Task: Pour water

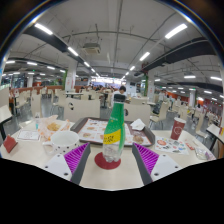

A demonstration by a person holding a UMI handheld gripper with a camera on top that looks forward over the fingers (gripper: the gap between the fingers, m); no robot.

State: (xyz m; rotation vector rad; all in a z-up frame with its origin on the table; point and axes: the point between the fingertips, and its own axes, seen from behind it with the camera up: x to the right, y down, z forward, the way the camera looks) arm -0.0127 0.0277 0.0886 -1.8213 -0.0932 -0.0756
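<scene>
A clear plastic bottle (113,130) with a green and yellow label stands upright on a dark red round coaster (108,160) on the pale table (112,178). My gripper (108,160) is open, its purple pads (64,158) spread wide on either side. The bottle stands between the fingers, with a clear gap at each side. A white cup (139,126) sits beyond the bottle to the right, and a red cup (178,129) stands farther right.
Menus and placemats (95,130) lie behind the bottle. A tissue pack (60,140) and papers (28,131) sit to the left, a patterned card (170,146) to the right. Chairs and tables fill the hall beyond.
</scene>
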